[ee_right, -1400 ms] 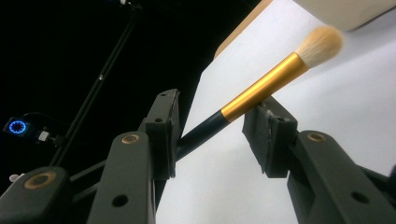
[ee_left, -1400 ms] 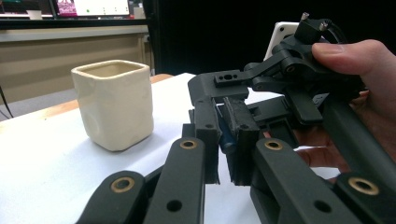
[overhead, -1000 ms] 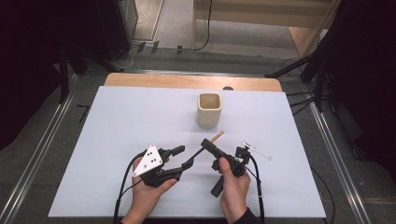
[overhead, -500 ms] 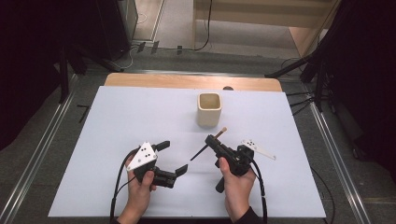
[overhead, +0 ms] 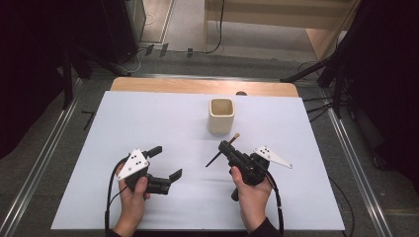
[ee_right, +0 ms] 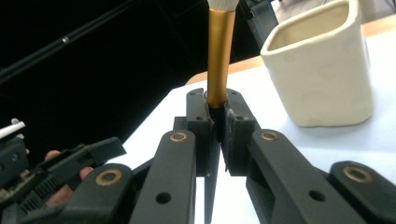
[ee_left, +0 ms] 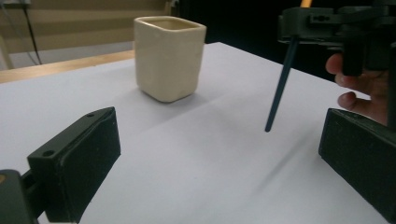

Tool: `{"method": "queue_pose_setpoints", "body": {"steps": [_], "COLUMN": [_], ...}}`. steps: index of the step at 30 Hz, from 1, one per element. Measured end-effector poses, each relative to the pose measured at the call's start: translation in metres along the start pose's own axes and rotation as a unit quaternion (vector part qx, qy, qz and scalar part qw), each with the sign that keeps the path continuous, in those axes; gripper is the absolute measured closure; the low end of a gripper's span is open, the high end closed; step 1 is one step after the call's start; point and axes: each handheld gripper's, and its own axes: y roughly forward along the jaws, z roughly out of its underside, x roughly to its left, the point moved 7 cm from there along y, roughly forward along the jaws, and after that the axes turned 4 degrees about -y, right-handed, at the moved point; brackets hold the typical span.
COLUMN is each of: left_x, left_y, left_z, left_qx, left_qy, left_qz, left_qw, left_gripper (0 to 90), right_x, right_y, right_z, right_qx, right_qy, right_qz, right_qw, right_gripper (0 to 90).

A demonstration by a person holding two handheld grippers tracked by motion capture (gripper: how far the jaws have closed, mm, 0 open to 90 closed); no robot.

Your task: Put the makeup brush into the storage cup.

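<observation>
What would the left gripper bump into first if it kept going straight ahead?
Probably the brush held by the right gripper, whose dark handle hangs across the left gripper's path. The cream cup sits further off to one side. Depth is uncertain.

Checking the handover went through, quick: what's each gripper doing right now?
Left gripper: jaws wide open, just opened, nothing between them.
Right gripper: shut on the brush, bristles up, near the cream cup.
</observation>
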Motion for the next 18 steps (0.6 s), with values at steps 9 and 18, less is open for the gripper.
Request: {"method": "queue_pose_setpoints", "body": {"steps": [9,18], "left_x": [0.021,0.036], "left_y": [-0.023,-0.046], "left_z": [0.003,0.008], "left_qx": [-0.008,-0.013], "left_qy": [-0.001,-0.003], "left_qz": [-0.029,-0.048], "left_qw": [0.9995,0.9987], "left_gripper": [0.0,0.0], "right_x": [-0.003,-0.013], "right_y": [-0.002,-0.003], "right_z": [-0.014,-0.031], "right_qx": [-0.011,-0.020], "right_qy": [-0.056,-0.075], "right_qz": [0.020,0.031], "right_qw": [0.9982,0.9965], "right_gripper": [84.7,84.7]}}
